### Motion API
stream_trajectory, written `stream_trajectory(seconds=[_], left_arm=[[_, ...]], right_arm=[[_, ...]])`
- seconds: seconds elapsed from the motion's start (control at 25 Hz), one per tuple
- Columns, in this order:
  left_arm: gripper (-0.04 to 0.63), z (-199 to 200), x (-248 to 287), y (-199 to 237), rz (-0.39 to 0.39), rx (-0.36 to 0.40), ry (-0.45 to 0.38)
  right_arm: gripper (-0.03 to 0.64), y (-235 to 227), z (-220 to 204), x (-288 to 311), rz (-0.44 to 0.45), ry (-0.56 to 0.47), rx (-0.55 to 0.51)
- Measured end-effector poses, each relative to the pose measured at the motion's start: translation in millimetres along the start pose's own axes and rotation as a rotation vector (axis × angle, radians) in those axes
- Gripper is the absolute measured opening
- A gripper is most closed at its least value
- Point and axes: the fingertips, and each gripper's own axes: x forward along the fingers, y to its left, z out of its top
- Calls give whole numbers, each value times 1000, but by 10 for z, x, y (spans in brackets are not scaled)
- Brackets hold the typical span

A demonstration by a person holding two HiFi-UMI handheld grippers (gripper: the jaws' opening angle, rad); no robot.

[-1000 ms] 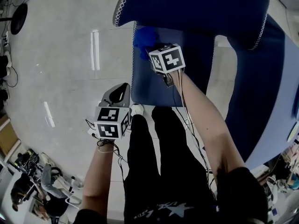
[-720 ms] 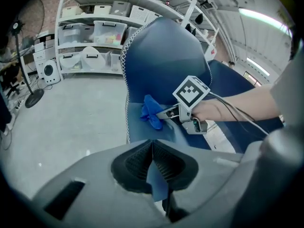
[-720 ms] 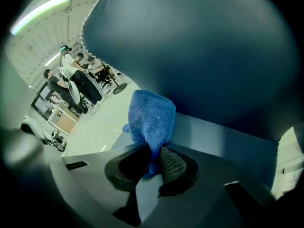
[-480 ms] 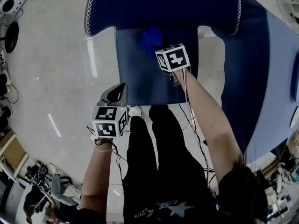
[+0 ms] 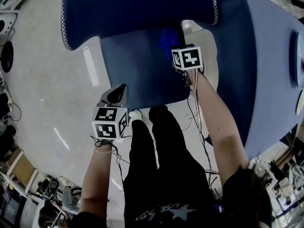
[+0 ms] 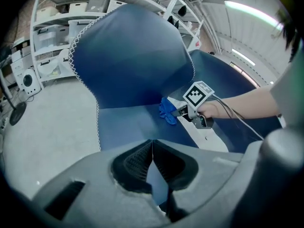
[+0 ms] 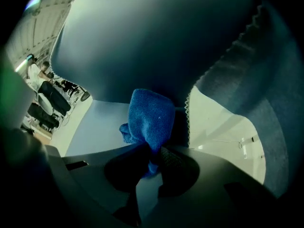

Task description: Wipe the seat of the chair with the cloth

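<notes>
Your head view looked steeply down onto the chair seat (image 5: 137,75), your left gripper view faced the backrest (image 6: 133,56) from off the seat's front, your right gripper view sat close behind the cloth (image 7: 151,120), all three shared seat and cloth.

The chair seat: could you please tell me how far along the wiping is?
Done: the cloth is gripped in the right tongs. In hand: it is at the seat's rear right corner, by the backrest. Left: the seat's front and left side lie away from the cloth, and no wiped marks show either way. The left tongs are shut, empty, off the seat's front left corner.
</notes>
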Motion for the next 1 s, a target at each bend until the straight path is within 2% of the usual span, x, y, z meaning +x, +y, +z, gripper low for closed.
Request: stream_trajectory(seconds=[0.24, 0.4, 0.56, 0.68, 1.0], left_arm=[[21, 111, 129, -238, -26, 35, 11], [21, 69, 236, -277, -44, 49, 18], [21, 130, 136, -424, -49, 58, 15], [21, 43, 54, -336, -29, 42, 13], [21, -187, -326, -77, 26, -2, -12]], right_arm=[[55, -434, -266, -194, -56, 29, 94], [55, -524, -403, -132, -74, 57, 144], [54, -529, -310, -386, -79, 44, 94], [54, -215, -255, -456, -16, 2, 30], [54, 1236, -152, -536, 240, -49, -113]])
